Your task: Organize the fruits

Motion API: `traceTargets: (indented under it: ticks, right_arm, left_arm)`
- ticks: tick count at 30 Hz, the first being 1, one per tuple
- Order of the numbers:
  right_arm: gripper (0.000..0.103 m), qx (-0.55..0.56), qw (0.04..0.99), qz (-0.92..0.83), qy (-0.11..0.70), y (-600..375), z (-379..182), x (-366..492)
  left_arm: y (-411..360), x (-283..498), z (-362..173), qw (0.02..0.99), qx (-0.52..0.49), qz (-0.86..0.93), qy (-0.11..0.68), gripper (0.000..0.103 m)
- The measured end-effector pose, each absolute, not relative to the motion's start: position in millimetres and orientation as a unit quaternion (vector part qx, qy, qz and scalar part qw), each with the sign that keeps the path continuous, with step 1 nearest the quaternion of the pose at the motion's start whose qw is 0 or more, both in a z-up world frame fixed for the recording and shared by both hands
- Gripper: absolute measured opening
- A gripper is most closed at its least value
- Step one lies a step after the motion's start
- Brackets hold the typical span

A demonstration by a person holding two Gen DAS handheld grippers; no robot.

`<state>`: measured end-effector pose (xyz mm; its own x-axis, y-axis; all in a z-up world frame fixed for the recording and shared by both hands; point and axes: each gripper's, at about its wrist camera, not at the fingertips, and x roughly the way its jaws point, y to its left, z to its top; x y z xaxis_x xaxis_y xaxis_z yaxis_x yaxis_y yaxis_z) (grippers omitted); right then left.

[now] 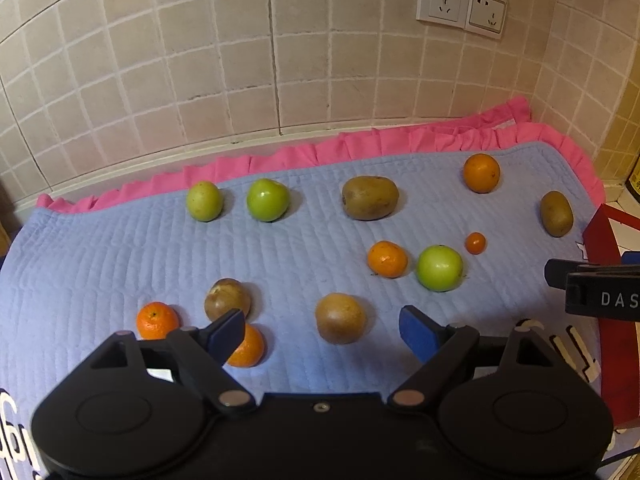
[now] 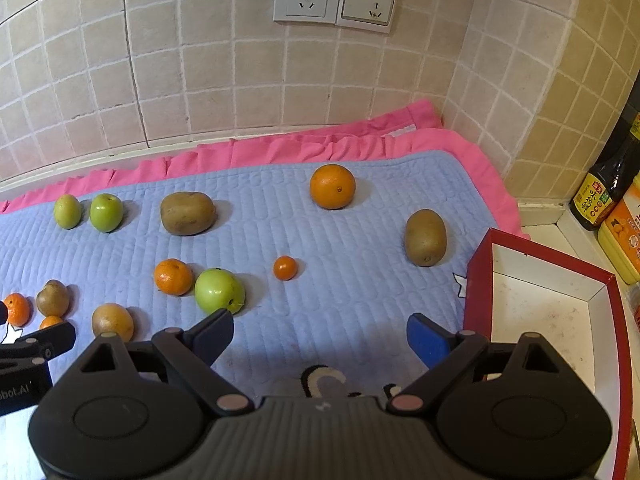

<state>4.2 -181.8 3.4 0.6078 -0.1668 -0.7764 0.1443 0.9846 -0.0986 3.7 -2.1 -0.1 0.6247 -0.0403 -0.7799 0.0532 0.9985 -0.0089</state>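
Left gripper [image 1: 322, 330] held over the blue quilted mat [image 1: 120, 248], jaws spread wide, nothing between the pads. Right gripper [image 2: 320, 338] likewise spread wide and empty, above the mat's near edge.

At the right edge of the mat, a red box [image 2: 476, 280] with a white inside: empty, apart from faint specks on its floor. Only a red corner of it visible from the left wrist.

Nearest, on the left of the mat: a tangerine [image 1: 157, 321], a second tangerine [image 1: 250, 348] partly behind the left finger, a mottled brown fruit [image 1: 226, 298], possibly a kiwi, and another brownish fruit [image 1: 341, 318]. Mid-mat: an orange tangerine [image 1: 387, 259] just beside a green apple [image 1: 439, 268], a tiny orange fruit [image 1: 475, 243] close by. Farther, near the pink frill [image 1: 280, 156]: two green apples [image 1: 204, 201] [image 1: 267, 200], a kiwi [image 1: 370, 198], a large orange [image 1: 481, 173], another kiwi [image 1: 556, 213] toward the box.

Seen from the right wrist alone: a dark sauce bottle [image 2: 600, 196] and a yellow bottle [image 2: 624, 236] on the counter beyond the box. Twin sockets [image 2: 334, 0] on the tiled wall.
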Motion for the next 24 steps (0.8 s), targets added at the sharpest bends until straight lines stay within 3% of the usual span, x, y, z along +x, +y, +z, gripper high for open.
traceTargets:
  ticks: [24]
  right_arm:
    - [0.095, 0.009, 0.904, -0.093, 0.417, -192, -2, 6]
  left_arm:
    - [8, 2, -11, 0.906, 0.019, -0.032, 0.421, 0.100]
